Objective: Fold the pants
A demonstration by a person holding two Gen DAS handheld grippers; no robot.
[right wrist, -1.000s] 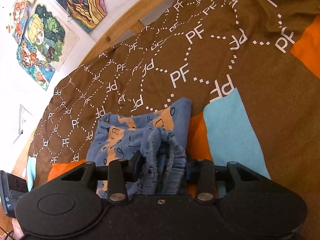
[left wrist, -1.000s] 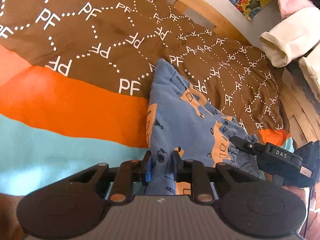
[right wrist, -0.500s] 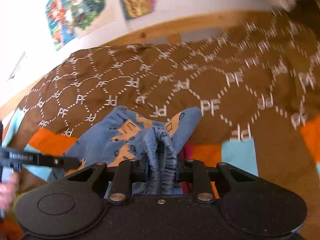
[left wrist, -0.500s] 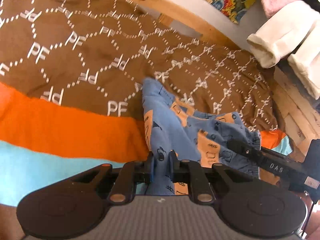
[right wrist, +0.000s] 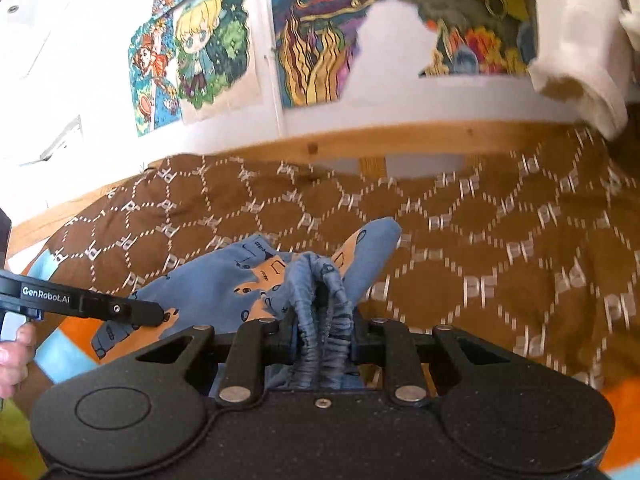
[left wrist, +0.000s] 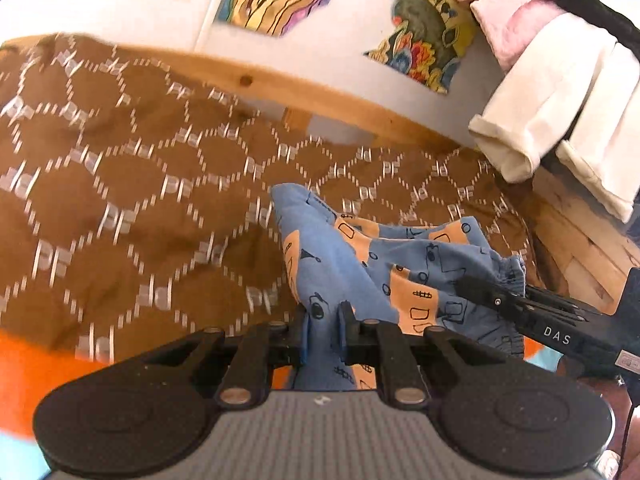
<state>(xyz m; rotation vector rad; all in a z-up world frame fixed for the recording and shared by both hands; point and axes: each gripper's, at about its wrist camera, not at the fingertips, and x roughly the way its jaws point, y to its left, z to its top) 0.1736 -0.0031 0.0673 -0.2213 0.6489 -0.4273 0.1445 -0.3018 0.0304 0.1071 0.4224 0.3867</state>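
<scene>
The pants (left wrist: 340,256) are blue with orange patches and little black drawings. They sit on the blanket (left wrist: 120,208), which is brown with white letters and dotted lines. The pants are near the wooden bed rail (left wrist: 280,88) at the far edge of the blanket, but they do not touch it. Part of the pants is lifted off the blanket and part trails down onto it.

The left gripper (left wrist: 323,322) is squeezed tight on a thin bit of the blue cloth. The cloth comes up between its two black fingers (left wrist: 347,316) and spreads out over the blanket in front.

The right gripper (right wrist: 320,328) is clamped on the stretchy, bunched-up waist of the pants (right wrist: 316,280). Its jaws have just been closing, and the thick, wrinkled band is pinched between them. A blue flap of the pants sticks up behind the band, toward the bed rail (right wrist: 400,144).

In the left view, the right gripper (left wrist: 500,300) reaches in from the right side and touches the gathered edge of the pants. In the right view, the left gripper (right wrist: 156,314) reaches in from the left side, and its tip is on the cloth. A person's hand (right wrist: 14,354) shows at the left edge, holding that gripper.

Above the bed rail, bright drawings (right wrist: 196,52) hang on the white wall. White and pink clothes (left wrist: 540,100) hang at the right end of the bed rail.
</scene>
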